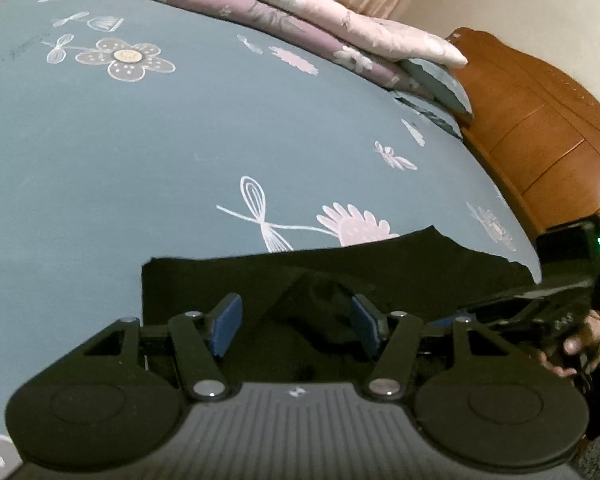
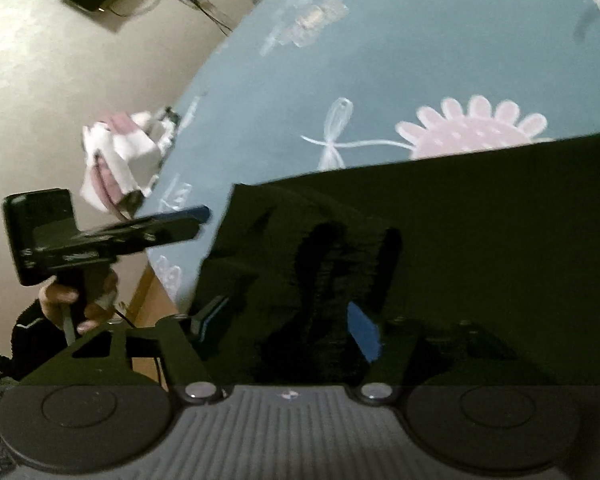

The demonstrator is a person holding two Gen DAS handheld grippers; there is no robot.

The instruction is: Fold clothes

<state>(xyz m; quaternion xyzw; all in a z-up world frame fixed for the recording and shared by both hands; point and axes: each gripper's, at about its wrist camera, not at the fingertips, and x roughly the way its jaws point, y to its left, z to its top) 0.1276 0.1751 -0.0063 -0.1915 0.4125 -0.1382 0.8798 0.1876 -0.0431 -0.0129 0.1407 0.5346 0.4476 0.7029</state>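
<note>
Black garment (image 1: 380, 272), flat on blue floral bedsheet (image 1: 140, 160), straight-edged

No words, numbers or brand names can be read. The only sign is a small pale emblem (image 1: 295, 391) on the ribbed grey body behind each tool's fingers, too small and blurred to make out.

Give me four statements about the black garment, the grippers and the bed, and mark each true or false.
1. The black garment lies on a blue floral bedsheet. True.
2. The left gripper is clamped shut. False: its jaws stand apart above the garment.
3. Folded pink and purple bedding lies at the bed's far edge. True.
4. The garment is white. False: it is black.
</note>
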